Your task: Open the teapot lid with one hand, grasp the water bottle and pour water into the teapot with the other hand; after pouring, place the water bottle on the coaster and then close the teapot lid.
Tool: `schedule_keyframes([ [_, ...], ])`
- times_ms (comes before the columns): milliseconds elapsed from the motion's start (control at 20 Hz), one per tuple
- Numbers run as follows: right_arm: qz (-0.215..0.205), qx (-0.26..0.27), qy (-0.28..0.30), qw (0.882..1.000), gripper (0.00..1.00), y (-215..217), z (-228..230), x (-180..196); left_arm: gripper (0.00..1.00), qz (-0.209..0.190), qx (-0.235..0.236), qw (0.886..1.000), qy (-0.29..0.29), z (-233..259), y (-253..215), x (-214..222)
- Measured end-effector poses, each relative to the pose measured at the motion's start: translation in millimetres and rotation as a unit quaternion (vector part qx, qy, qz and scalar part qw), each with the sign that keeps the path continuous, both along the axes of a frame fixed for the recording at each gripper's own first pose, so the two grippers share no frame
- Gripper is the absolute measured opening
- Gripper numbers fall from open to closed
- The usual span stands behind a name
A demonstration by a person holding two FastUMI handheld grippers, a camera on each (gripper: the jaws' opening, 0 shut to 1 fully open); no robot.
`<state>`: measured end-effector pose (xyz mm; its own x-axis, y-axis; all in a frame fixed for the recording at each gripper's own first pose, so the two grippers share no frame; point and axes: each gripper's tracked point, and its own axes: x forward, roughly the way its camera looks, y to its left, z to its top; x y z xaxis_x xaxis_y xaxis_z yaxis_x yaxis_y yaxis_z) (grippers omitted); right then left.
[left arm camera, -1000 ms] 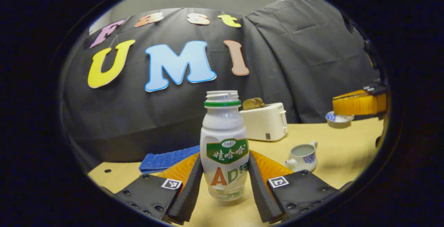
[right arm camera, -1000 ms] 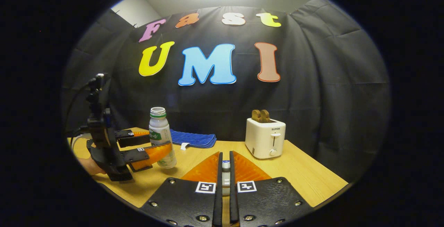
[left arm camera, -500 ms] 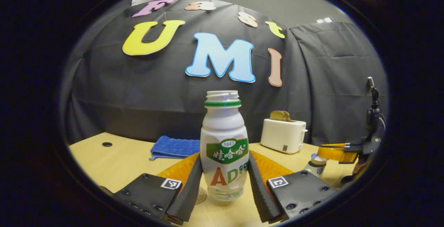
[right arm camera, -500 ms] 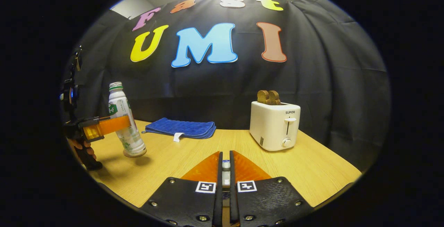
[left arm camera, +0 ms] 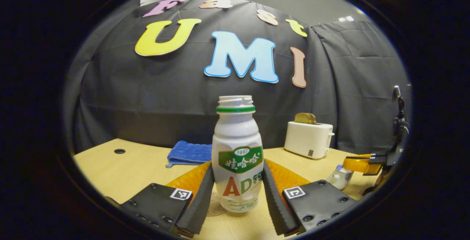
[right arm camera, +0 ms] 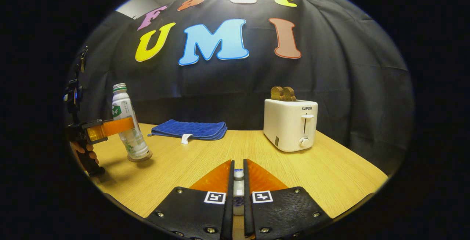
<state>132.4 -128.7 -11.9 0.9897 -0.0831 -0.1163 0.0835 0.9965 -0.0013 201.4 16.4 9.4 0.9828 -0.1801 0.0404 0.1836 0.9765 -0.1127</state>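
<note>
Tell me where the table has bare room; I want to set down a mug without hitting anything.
Bare table lies between the blue cloth and the toaster, and right of the toaster. Crowded: the left edge, where the left gripper holds the water bottle, and around the teapot.

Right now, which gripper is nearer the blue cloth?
Left. The left gripper holds the bottle just beside the blue cloth; the right gripper sits farther back.

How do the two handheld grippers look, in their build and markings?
Each gripper has two flat black plates studded with screws, each plate bearing a small square black-and-white marker, as on the left gripper and the right gripper. From the right gripper view, the left one has a dark handle frame with cables on top.
</note>
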Motion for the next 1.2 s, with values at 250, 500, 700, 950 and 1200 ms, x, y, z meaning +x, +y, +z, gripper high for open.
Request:
schedule_keyframes([
  [250,-0.034,-0.002,-0.092,0.995,0.47,-6,49,-21,0.81,0.007,-0.002,1.0,0.0,5,10,0],
  [500,-0.027,0.007,-0.122,0.992,0.51,1,65,-30,0.76,0.041,0.017,0.999,0.013,3,45,12],
  [700,-0.008,0.008,-0.114,0.993,0.51,14,62,-27,0.76,0.048,0.032,0.997,0.049,-23,59,29],
  [950,0.003,0.002,-0.102,0.995,0.51,20,58,-25,0.76,0.042,0.053,0.996,0.065,-31,51,36],
  [1200,0.0,0.006,-0.104,0.995,0.51,17,59,-26,1.0,0.054,0.04,0.996,0.054,-22,57,30],
])
